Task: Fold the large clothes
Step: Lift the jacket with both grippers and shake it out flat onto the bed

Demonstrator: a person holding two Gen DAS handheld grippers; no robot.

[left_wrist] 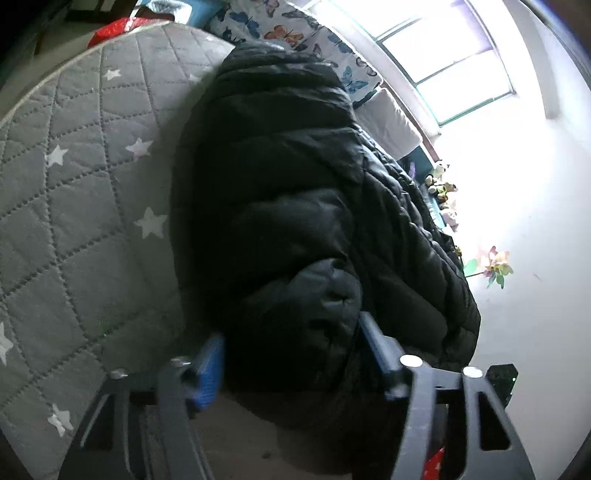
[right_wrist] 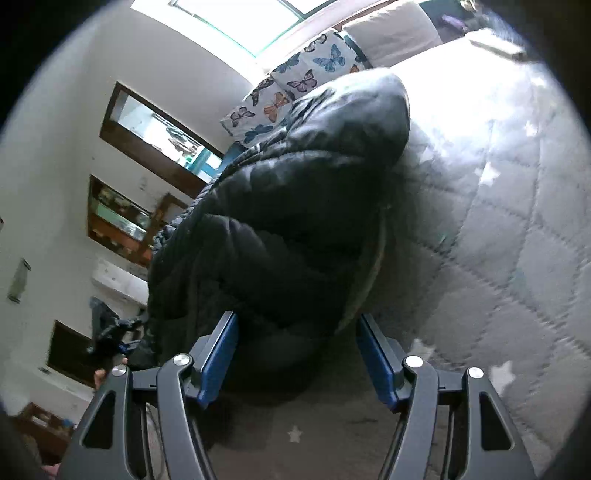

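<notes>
A large black puffer jacket [left_wrist: 288,206] lies in a thick bundle on a grey quilted bed cover with white stars [left_wrist: 74,192]. My left gripper [left_wrist: 291,343] is open, its blue pads on either side of the jacket's near end, a puffy fold bulging between them. The same jacket fills the right wrist view [right_wrist: 288,229]. My right gripper [right_wrist: 295,332] is open too, its blue pads straddling the jacket's near edge just above the cover [right_wrist: 498,240]. Whether the pads touch the fabric I cannot tell.
A butterfly-print pillow [left_wrist: 291,33] and a white pillow [left_wrist: 391,125] lie at the head of the bed under a bright window [left_wrist: 443,55]. Small toys [left_wrist: 443,192] sit by the wall. Wall shelves [right_wrist: 118,218] and a framed opening [right_wrist: 159,129] show in the right view.
</notes>
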